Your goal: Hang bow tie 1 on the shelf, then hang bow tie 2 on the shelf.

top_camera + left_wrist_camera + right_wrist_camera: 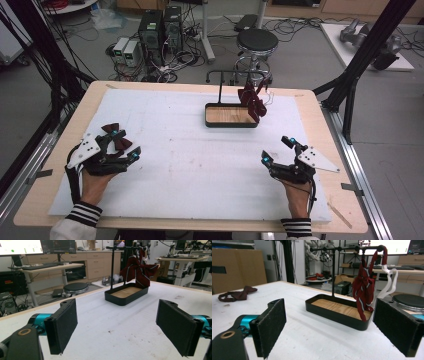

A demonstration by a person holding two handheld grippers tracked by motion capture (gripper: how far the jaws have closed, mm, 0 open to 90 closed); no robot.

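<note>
A black tray point(207, 118) with a wooden floor stands at the back middle of the white mat, and a T-shaped rack point(220, 86) rises from it. A dark red striped bow tie point(252, 102) hangs from the rack's right arm. A second dark red bow tie point(123, 143) lies flat on the mat at the left, right by my left gripper point(126, 143), which is open. My right gripper point(277, 150) is open at the front right, holding nothing. The left gripper view has the tray point(117, 300) and hanging tie point(138, 271) beyond its open gripper point(116, 327). The right gripper view shows its open gripper point(329, 327), the hanging tie point(363, 292) and the loose tie point(237, 295).
The mat lies on a wooden table point(310, 107). A round stool point(256, 41) and computer towers point(160, 30) stand on the floor behind it. Black frame struts point(350, 95) rise at the table's right. A white strap point(390, 282) dangles from the rack's end.
</note>
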